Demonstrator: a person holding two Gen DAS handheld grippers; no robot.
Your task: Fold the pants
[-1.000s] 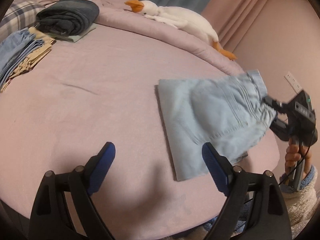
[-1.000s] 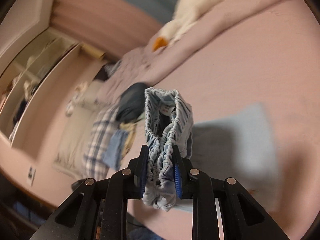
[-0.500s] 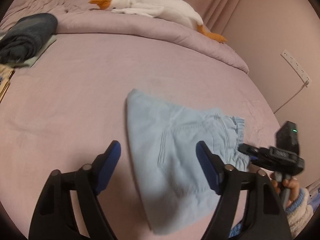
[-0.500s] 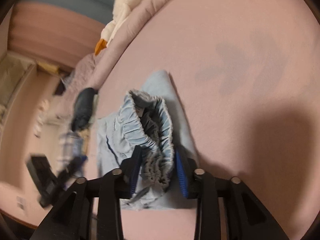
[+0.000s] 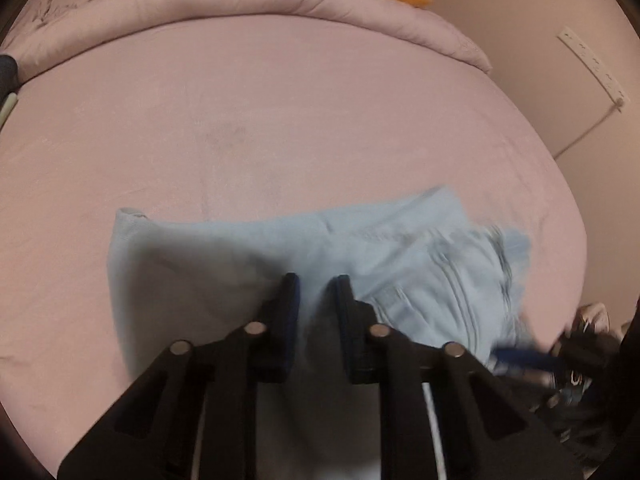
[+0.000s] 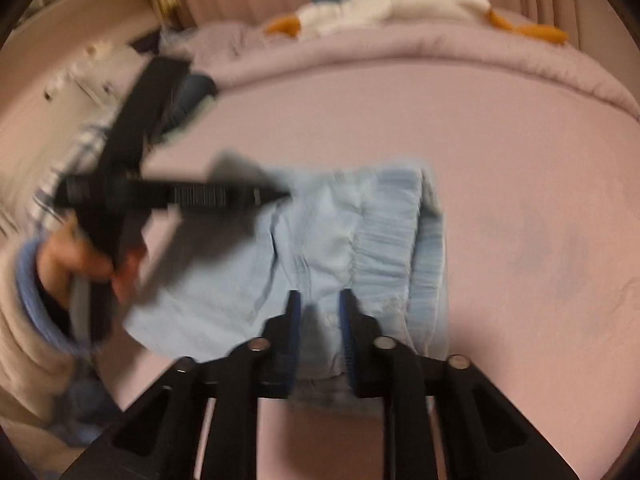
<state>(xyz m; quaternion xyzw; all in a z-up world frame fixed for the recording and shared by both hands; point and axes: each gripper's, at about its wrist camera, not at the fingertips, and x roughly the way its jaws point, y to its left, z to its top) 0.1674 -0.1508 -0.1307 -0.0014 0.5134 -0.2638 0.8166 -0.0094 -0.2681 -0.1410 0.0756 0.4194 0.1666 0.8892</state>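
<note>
A: Report the location of the pants.

B: The pants (image 5: 248,264) lie folded on the pink bed (image 5: 280,112), near its front edge; the elastic waistband (image 6: 384,248) faces the right side of the right wrist view; the fabric is light blue and partly blurred.

A: State of the left gripper?

B: The left gripper (image 5: 314,292) sits low over the pants; its fingers are drawn close, with a narrow gap between the blue pads (image 5: 292,300); fabric shows in the gap, but whether the pads actually pinch it cannot be told. In the right wrist view the same tool appears side-on and blurred, its tip at the left part of the pants, held by a hand (image 6: 80,268) in a cuffed sleeve.

A: And the right gripper?

B: The right gripper (image 6: 320,308) is narrowed to a slim gap; waistband fabric lies bunched between its fingers; the pads look pressed onto it.

A: Other items?

B: A plush goose (image 6: 400,0) lies along the rolled duvet (image 5: 280,4) at the far side; folded clothes (image 6: 188,92) sit at the far left.
</note>
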